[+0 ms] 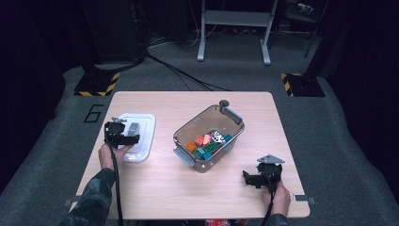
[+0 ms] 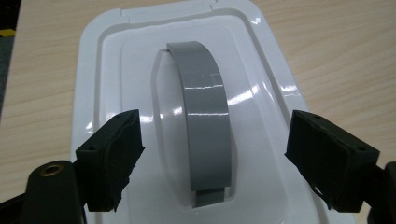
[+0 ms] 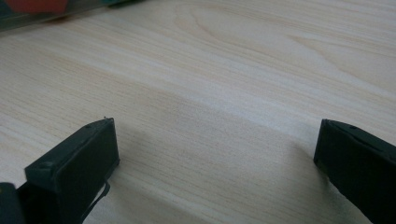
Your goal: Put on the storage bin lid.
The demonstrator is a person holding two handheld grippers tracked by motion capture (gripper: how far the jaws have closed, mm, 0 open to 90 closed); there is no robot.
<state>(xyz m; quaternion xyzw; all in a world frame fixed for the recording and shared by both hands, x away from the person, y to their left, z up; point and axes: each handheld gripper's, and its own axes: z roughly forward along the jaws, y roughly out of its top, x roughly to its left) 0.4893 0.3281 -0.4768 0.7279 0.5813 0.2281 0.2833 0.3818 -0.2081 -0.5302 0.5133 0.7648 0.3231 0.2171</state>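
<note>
White plastic lid (image 2: 187,116) lies at the left of the table (image 1: 155,197) in the high view, and we hold our left gripper (image 2: 210,158) open around its grey handle (image 2: 205,121) without touching, so an off-centre closing could slip.

The left black two-jaw gripper (image 1: 123,135) hovers with jaws spread apart, gripping nothing, while the right black two-jaw gripper (image 1: 258,178) rests low, jaws wide.
</note>
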